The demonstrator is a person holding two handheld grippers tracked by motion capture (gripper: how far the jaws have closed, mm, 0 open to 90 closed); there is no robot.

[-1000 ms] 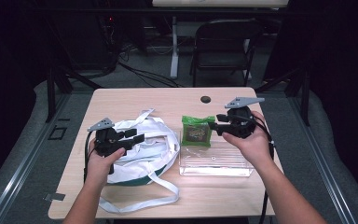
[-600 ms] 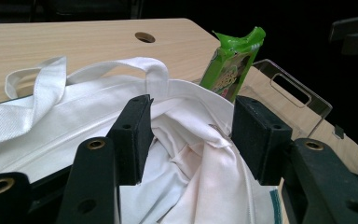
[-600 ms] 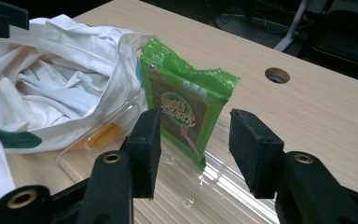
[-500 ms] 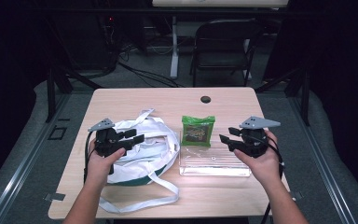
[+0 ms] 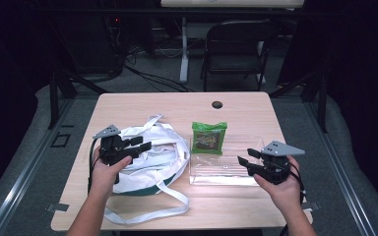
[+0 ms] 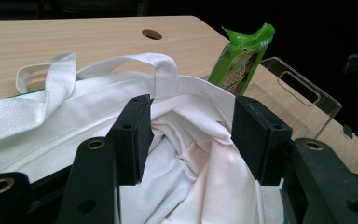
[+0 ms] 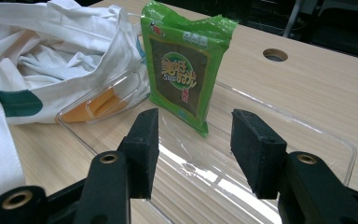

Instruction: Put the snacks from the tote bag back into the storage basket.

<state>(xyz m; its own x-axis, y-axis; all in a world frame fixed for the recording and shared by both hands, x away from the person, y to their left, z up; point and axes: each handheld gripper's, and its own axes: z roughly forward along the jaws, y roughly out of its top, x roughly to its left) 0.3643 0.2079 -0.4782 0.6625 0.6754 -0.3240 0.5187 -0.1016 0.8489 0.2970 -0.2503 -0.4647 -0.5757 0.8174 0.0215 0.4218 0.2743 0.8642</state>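
Right gripper view — green packet (image 7: 184,70) upright

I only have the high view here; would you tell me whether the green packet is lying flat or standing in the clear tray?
Observer: It is standing. The right gripper view shows the green packet roughly upright on its bottom edge inside the clear tray.
Operator: Thank you. Is the right tool holding anything?
Observer: No. The right tool has just been opening its jaws; nothing is between them, and they point at the packet.
Operator: And the left tool?
Observer: Cloth of the white bag is bunched between the jaws of the left tool. I cannot tell whether the pads press on it.
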